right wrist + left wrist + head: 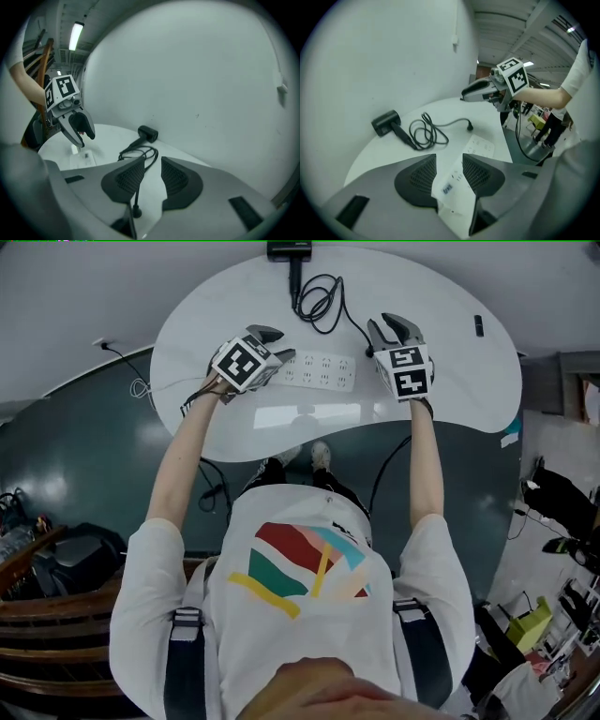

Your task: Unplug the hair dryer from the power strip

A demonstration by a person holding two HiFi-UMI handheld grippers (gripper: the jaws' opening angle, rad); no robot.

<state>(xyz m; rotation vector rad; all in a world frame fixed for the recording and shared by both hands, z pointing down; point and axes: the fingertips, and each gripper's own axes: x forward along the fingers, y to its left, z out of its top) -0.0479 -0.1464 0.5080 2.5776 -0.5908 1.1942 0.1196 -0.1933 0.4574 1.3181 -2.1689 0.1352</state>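
Plug out of the power strip point(323, 371), both grippers open above the table point(450, 381).
The black hair dryer point(289, 251) lies at the white table's far edge, its cord point(319, 301) looped beside it and its plug point(136, 212) loose on the tabletop. The left gripper point(275, 345) has its jaws apart over the strip's left end. The right gripper point(396, 331) has its jaws apart over the cord. Neither grips anything.

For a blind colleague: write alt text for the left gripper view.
The plug lies loose on the table, out of the power strip seen between the parted jaws of the left gripper. The black hair dryer sits by the wall, its cord coiled. The right gripper hangs above.
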